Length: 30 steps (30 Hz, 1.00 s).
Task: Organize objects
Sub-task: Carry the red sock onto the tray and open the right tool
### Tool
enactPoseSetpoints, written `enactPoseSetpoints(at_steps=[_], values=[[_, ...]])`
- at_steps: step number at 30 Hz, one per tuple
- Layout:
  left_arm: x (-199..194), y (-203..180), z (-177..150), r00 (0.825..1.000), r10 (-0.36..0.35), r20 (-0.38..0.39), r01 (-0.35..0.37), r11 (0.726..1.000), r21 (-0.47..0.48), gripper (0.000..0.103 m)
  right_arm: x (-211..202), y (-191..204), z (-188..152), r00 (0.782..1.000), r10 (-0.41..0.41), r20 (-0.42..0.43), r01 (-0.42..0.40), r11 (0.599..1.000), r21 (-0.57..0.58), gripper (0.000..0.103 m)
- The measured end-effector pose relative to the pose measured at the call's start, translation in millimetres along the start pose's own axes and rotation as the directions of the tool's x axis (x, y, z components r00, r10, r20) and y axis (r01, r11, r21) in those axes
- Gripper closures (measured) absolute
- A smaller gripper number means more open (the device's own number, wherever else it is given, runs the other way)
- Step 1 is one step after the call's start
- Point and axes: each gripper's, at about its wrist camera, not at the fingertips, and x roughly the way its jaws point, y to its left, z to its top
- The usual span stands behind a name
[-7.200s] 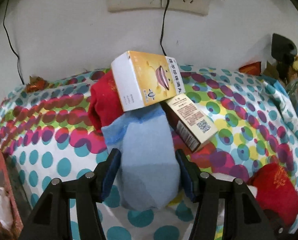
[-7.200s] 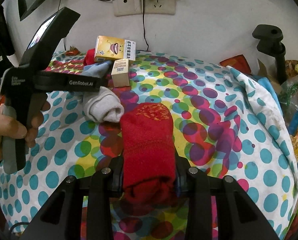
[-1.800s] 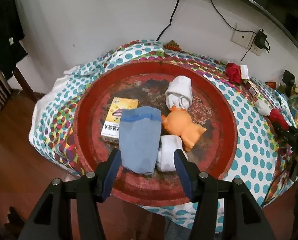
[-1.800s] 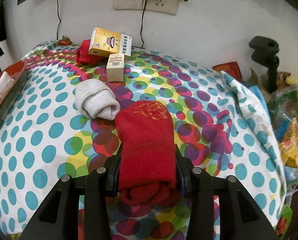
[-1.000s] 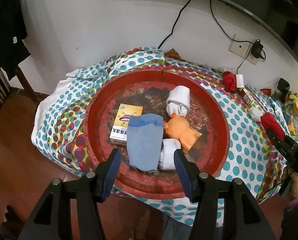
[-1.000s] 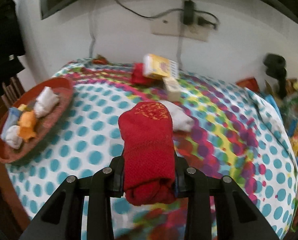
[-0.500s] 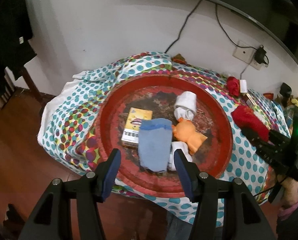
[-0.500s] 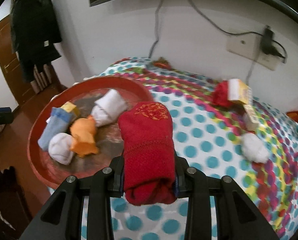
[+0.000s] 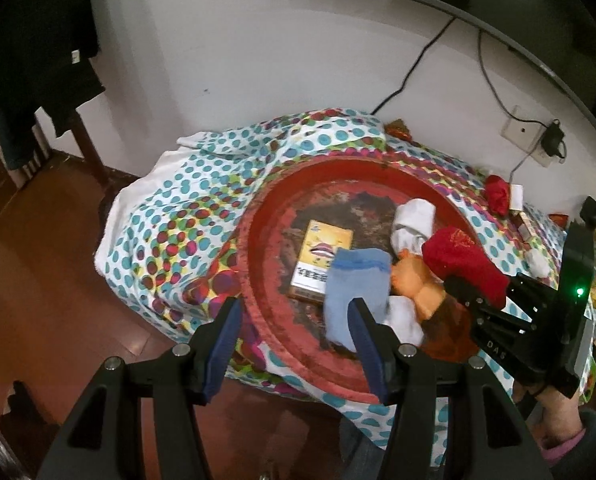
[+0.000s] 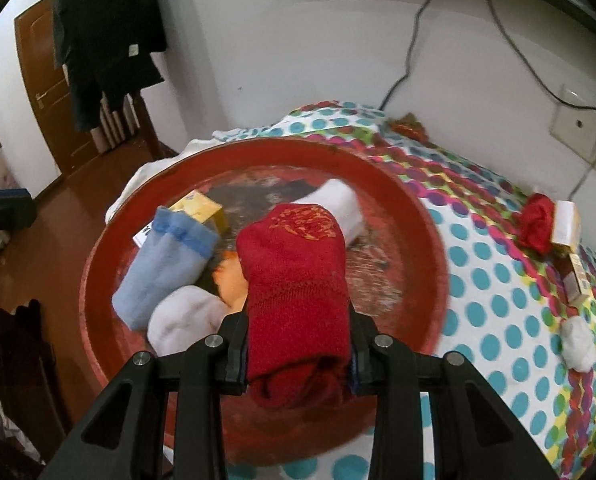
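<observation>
A big red round tray (image 9: pixel 258 256) (image 10: pixel 94 280) sits on the dotted tablecloth. In it lie a blue sock (image 9: pixel 354 284) (image 10: pixel 162 268), a yellow box (image 9: pixel 322 256) (image 10: pixel 200 210), an orange toy (image 9: pixel 414 280) (image 10: pixel 230 276) and two white socks (image 9: pixel 414 220) (image 10: pixel 186 316). My right gripper (image 10: pixel 298 344) is shut on a rolled red sock (image 10: pixel 298 268) (image 9: pixel 458 256) and holds it above the tray's middle. My left gripper (image 9: pixel 294 340) is open and empty, pulled back above the tray's near edge.
On the far side of the table lie another red sock (image 10: pixel 538 220), a yellow-white box (image 10: pixel 566 224), a small carton (image 10: pixel 576 276) and a white sock (image 10: pixel 578 344). A wall socket with cables (image 9: pixel 526 136) is behind. Wooden floor (image 9: pixel 38 280) lies left.
My right gripper has carried the red sock from the table's right side to above the tray. My left gripper has let go of the blue sock, now in the tray, and drawn back left.
</observation>
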Motion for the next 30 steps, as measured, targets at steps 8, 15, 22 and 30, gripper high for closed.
enactPoseSetpoints(at_steps=[8, 15, 22, 30], values=[[1, 7, 1, 1.0, -0.004, -0.008, 0.004, 1.0, -0.025, 0.047, 18, 11, 20, 1.0, 0.01, 0.004, -0.01, 1.0, 0.009, 0.068], [3, 8, 0, 1.0, -0.002, -0.016, 0.001, 0.999, -0.033, 0.047, 25, 10, 17, 1.0, 0.0, -0.009, 0.0, 1.0, 0.02, 0.067], [6, 8, 0, 1.0, -0.008, -0.027, 0.007, 1.0, -0.028, 0.047, 25, 9, 20, 1.0, -0.018, -0.003, 0.019, 1.0, 0.015, 0.064], [8, 1, -2, 0.999, -0.035, -0.038, 0.034, 0.999, -0.014, 0.047, 7, 4, 22, 0.998, -0.015, 0.056, 0.013, 0.999, 0.032, 0.039]])
